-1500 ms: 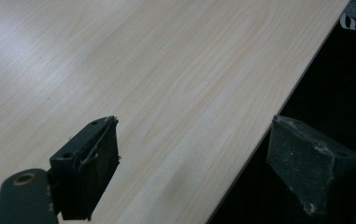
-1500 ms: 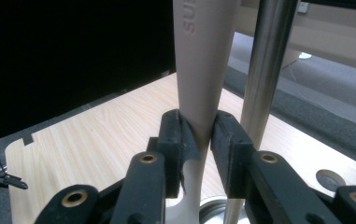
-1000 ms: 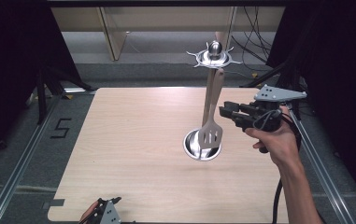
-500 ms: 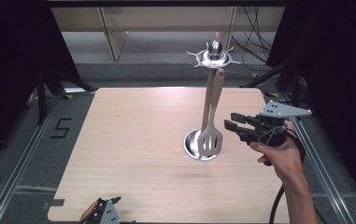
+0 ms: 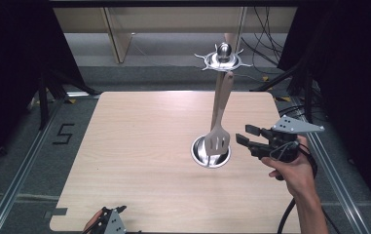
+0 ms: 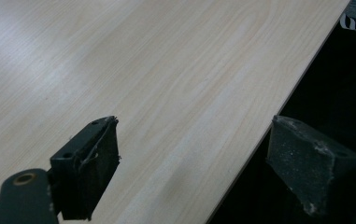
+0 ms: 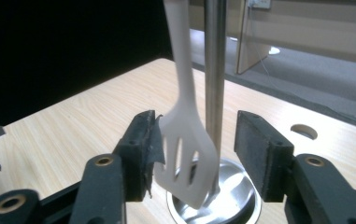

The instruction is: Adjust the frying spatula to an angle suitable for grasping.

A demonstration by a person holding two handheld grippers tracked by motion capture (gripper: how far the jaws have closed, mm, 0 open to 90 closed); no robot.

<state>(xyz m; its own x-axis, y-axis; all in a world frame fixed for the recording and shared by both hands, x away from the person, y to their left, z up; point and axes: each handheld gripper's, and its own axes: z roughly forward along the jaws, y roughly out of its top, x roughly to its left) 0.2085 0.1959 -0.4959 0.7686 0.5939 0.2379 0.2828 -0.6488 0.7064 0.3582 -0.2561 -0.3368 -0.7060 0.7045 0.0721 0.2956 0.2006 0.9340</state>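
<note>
High view: we note the slotted spatula (image 5: 219, 139) hanging at centre right on the rack (image 5: 223, 61); right hand-held gripper (image 5: 245, 137) just beside it, jaws apart.

Left gripper view: left hand-held gripper (image 6: 192, 170) apart over the table (image 6: 133, 70) edge.

Right gripper view: spatula between the parted jaws.

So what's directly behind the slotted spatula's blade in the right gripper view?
The stand's steel pole rises behind the spatula, with the round base below. The blade covers where pole meets base.
</note>
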